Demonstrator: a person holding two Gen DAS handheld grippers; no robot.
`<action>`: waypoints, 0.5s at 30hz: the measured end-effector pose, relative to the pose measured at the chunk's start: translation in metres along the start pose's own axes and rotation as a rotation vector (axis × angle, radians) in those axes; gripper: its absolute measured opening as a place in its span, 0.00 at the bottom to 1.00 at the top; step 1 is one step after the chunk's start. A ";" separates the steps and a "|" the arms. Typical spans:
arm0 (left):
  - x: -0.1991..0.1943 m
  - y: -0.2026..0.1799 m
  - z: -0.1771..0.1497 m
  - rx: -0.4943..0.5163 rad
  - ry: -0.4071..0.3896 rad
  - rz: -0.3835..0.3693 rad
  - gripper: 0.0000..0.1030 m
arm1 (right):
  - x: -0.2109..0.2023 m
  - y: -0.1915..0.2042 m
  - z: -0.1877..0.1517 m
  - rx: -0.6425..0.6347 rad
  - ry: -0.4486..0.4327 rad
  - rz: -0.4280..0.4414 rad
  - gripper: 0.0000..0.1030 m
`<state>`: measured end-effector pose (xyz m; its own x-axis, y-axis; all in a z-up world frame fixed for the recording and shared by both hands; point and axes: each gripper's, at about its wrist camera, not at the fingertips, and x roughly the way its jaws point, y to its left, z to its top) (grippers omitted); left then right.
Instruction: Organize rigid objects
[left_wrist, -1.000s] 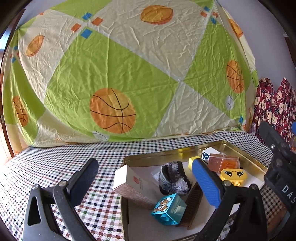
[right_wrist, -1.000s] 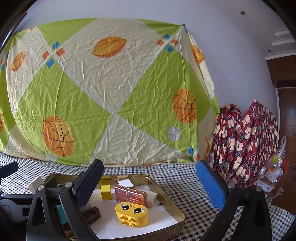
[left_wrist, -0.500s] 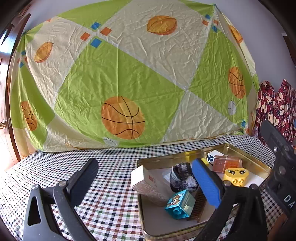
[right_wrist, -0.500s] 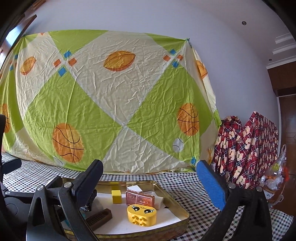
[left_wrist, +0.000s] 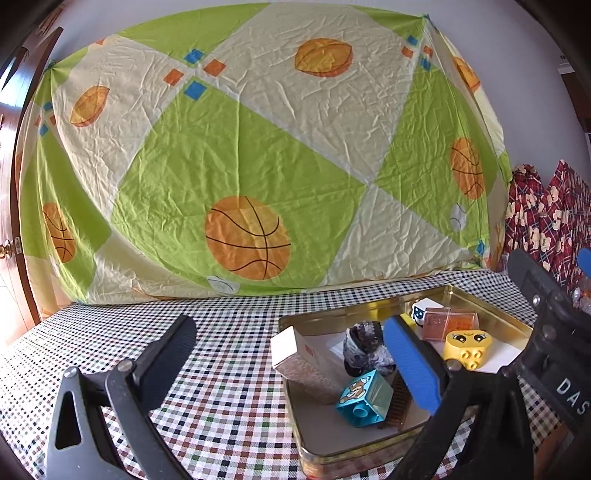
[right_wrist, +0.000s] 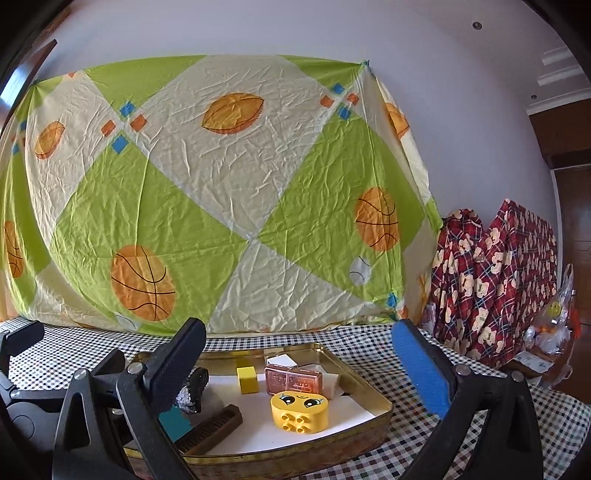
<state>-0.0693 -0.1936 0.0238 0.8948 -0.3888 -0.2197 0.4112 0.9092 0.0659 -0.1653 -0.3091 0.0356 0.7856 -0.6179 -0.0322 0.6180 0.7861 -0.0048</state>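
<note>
A gold tin tray (left_wrist: 332, 455) sits on the checked tablecloth. It holds a yellow face block (left_wrist: 467, 345), a teal bear block (left_wrist: 364, 398), a brown comb (left_wrist: 398, 403), a copper box (left_wrist: 448, 322), a fuzzy grey-black bundle (left_wrist: 364, 345) and a white box (left_wrist: 284, 347) leaning on the left rim. My left gripper (left_wrist: 291, 350) is open above the tray's left end, holding nothing. My right gripper (right_wrist: 299, 360) is open over the tray (right_wrist: 384, 408), above the yellow face block (right_wrist: 300, 410), copper box (right_wrist: 293, 378) and yellow cube (right_wrist: 246, 378).
A green and cream sheet with basketballs (left_wrist: 247, 236) hangs behind the table. Red patterned cloth (right_wrist: 495, 280) and a plastic bag (right_wrist: 554, 325) lie to the right. Checked tablecloth (left_wrist: 229, 369) stretches left of the tray. The right gripper's body (left_wrist: 546, 332) shows at the left view's right edge.
Both grippers have drawn back and up from the tray, so it looks smaller and lower. Both stay open. The things in the tray have not moved.
</note>
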 end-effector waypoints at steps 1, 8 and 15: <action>-0.001 0.001 0.000 -0.002 0.000 0.001 1.00 | -0.001 0.000 0.000 -0.003 -0.004 -0.001 0.99; -0.006 0.002 -0.001 0.006 0.000 -0.001 1.00 | -0.006 0.009 0.002 -0.050 -0.031 -0.015 0.99; -0.010 0.005 -0.001 -0.002 -0.006 -0.003 1.00 | -0.012 0.011 0.002 -0.063 -0.051 -0.025 0.99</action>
<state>-0.0760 -0.1853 0.0253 0.8947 -0.3923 -0.2137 0.4134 0.9084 0.0630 -0.1673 -0.2930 0.0382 0.7711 -0.6364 0.0193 0.6361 0.7686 -0.0675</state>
